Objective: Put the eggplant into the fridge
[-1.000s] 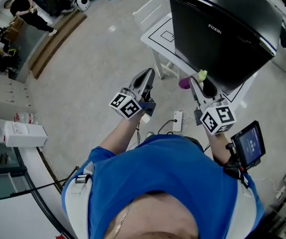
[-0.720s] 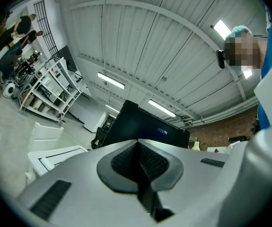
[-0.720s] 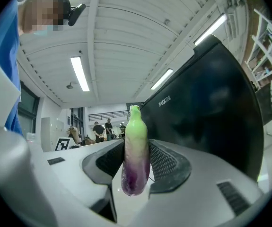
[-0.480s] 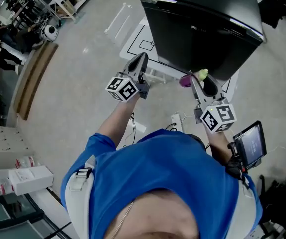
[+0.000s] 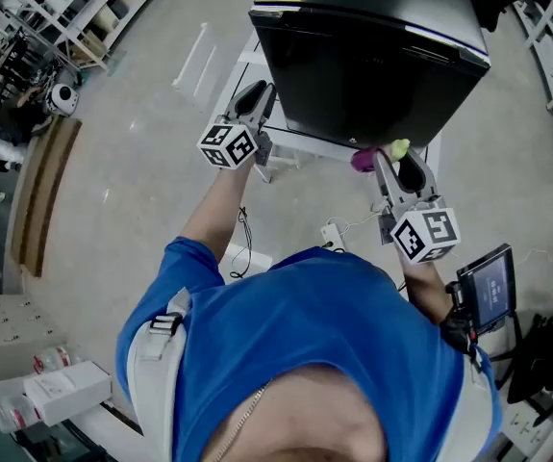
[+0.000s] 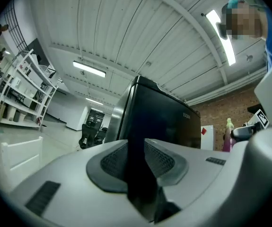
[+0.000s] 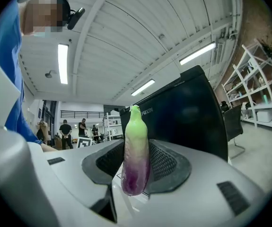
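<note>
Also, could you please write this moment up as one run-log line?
left gripper: jaws just been opening, nothing between, near fridge | right gripper: shut on eggplant | fridge: door shut

1. Both gripper views are bright. The ceiling strip lights (image 6: 89,69) above and ahead of the left gripper (image 6: 136,163), and others above the right gripper (image 7: 136,162), burn out to plain white.
2. Wide-angle distortion bends the ceiling panels (image 6: 126,22) into arcs, and the picture corners fall to black.
3. The grey jaw bodies nearest each lens look soft. The left gripper's jaws, just opening with nothing between them, leave a black wedge that merges with the dark fridge (image 6: 159,122) ahead.
4. The eggplant (image 7: 135,150) in the right gripper carries a mild sheen.
5. In the head view the light is even and diffuse. The pale floor (image 5: 141,162) beside the left gripper shows only faint shadows, and a thin highlight runs along the fridge's top edge.
</note>
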### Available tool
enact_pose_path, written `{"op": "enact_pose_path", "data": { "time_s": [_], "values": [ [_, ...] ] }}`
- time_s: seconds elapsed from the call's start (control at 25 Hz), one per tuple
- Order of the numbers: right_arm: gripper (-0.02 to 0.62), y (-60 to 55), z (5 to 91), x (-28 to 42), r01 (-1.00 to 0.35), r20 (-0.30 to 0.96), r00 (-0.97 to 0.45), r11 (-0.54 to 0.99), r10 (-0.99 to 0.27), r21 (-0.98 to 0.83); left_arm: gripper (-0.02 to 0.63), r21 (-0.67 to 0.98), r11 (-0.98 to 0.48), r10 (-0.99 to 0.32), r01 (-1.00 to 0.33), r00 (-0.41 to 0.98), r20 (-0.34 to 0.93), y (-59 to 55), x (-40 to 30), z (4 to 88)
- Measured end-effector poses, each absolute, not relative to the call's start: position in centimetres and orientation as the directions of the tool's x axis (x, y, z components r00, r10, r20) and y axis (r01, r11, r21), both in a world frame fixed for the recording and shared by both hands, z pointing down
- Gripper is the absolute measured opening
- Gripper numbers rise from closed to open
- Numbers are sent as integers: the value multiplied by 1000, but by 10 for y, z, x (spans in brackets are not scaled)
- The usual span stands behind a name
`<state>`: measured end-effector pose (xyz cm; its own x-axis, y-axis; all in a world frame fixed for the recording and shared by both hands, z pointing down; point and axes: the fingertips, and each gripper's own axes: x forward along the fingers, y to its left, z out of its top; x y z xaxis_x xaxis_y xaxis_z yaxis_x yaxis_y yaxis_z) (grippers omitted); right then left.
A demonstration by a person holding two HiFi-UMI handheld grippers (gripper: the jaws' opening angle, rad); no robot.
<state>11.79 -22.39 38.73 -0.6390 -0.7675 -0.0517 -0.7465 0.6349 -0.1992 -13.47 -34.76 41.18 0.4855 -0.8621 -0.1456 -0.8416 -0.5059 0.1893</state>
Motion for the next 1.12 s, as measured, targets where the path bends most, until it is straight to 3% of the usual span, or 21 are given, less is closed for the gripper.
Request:
{"op": "enact_pose_path", "data": {
  "time_s": [0.12,0.24,0.56,1.12],
  "values": [
    [164,-220,385,126,-774,-54,-605,603,-794,-194,187,169,-567,-824,-806,551,-135,-363,-130,413],
    [164,-215,384,130,-792,-50,-581,578,-813,-196,250,118,-622,-783,-774,614,-98,-375,-127,414],
    [164,-200,387,153,-838,-37,-511,507,-859,-202,258,82,-709,-705,-701,706,-65,-391,-115,408],
    [164,-167,398,164,-876,-11,-445,437,-896,-202,253,114,-691,-722,-713,688,-71,-385,-119,406]
  ]
}}
